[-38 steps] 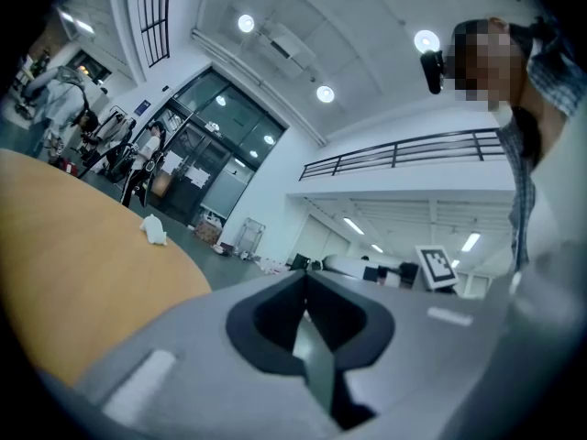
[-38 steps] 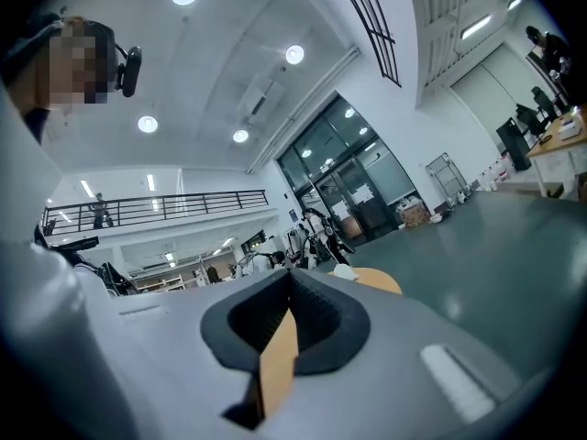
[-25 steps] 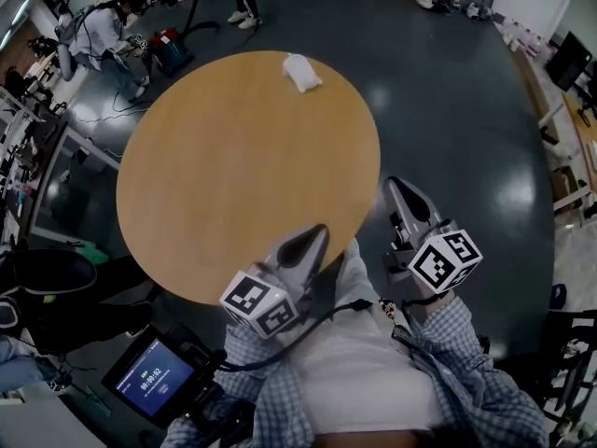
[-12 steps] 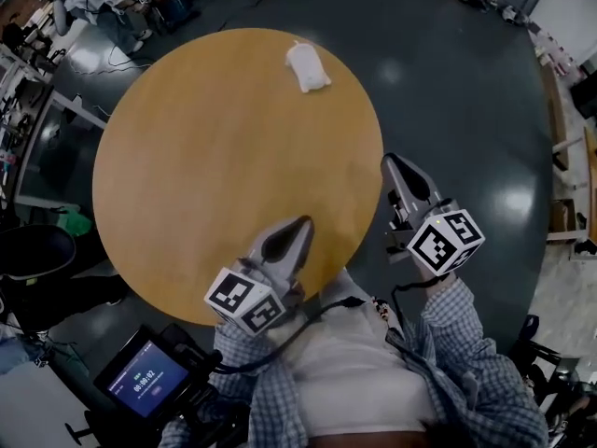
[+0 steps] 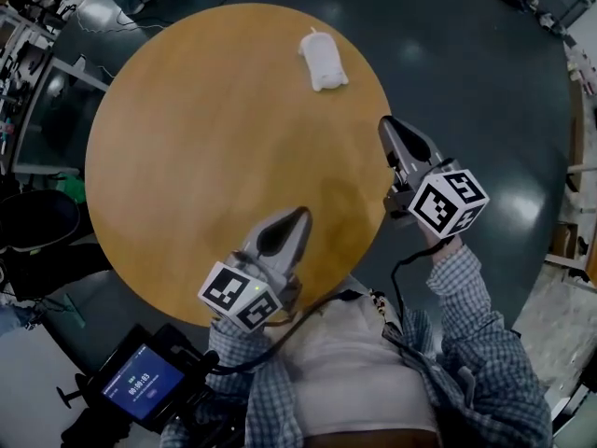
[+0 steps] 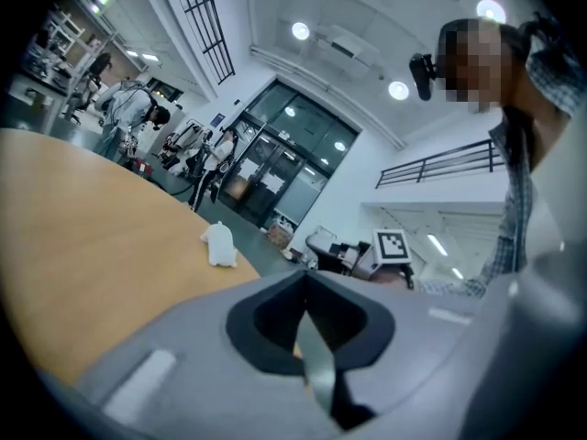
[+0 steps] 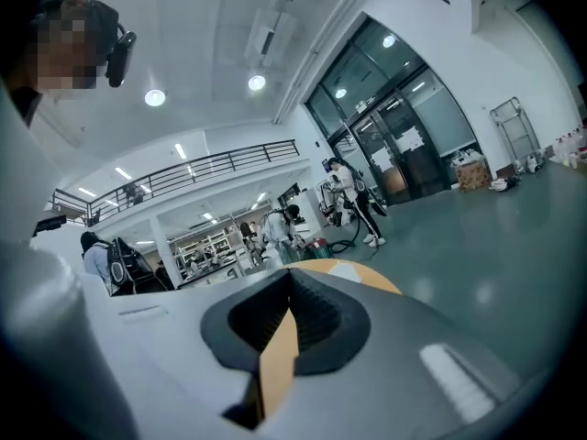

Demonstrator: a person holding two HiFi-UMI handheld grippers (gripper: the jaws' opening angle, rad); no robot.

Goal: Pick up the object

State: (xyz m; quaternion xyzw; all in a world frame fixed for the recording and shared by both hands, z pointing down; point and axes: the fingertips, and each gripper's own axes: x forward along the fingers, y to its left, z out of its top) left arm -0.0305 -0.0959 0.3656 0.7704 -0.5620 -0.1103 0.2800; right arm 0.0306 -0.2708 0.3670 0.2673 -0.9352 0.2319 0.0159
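The round tan wooden table (image 5: 187, 157) sits closer under you than a second ago, so your approach is only beginning. Your left gripper (image 5: 298, 215) and right gripper (image 5: 384, 124) hover by its near edge, both jaws closed, empty. The small white lumpy object (image 5: 323, 61), soft-looking, lies at the table's far side, well apart from both.

Left gripper (image 6: 307, 282) has its jaws together with nothing between them and points across the wooden table (image 6: 83, 246), small white object (image 6: 218, 245) lying well ahead near the far edge, checked sleeve (image 6: 514, 218) at right.
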